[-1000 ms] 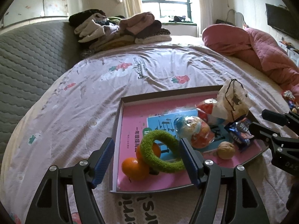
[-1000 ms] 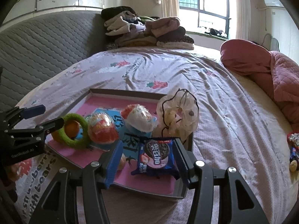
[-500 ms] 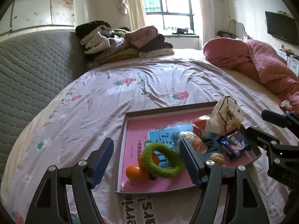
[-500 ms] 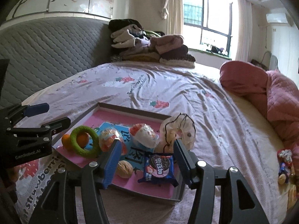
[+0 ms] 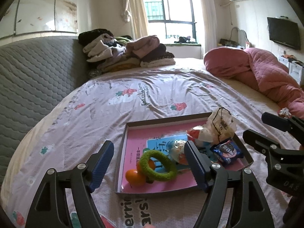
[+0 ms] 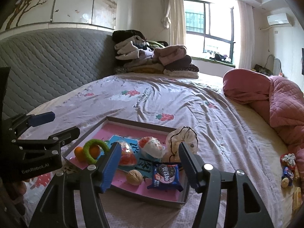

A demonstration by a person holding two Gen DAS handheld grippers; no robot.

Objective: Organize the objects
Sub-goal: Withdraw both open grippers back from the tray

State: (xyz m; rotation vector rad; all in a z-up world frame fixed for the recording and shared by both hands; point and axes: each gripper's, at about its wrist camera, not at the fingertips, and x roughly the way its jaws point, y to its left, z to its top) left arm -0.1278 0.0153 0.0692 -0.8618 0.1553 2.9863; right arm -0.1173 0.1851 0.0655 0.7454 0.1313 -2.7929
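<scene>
A shallow tray (image 5: 121, 152) (image 6: 136, 122) with a pink floor lies on the bed. In it are a green ring (image 5: 158, 166) (image 6: 94, 150) leaning on two oranges (image 5: 134, 176), a blue cookie packet (image 5: 227, 153) (image 6: 167, 176), a walnut (image 6: 134, 176), wrapped snacks (image 6: 152, 148) and a white bag (image 5: 221, 122). My left gripper (image 5: 148, 144) hovers above the tray's near left part, its jaws opening and nothing between them. My right gripper (image 6: 150, 145) hovers over the tray's near right corner, its jaws also opening and holding nothing.
A pile of folded clothes (image 5: 125, 55) sits at the far end of the bed by the grey padded headboard (image 5: 28, 76). A pink quilt (image 5: 266, 76) is bunched along the right. Small snack packets (image 6: 288, 169) lie near the bed's right edge.
Both grippers have risen and drawn back from the tray, so it looks smaller and lower. The right jaws have widened, and the cookie packet that sat between them now lies beyond them in the tray.
</scene>
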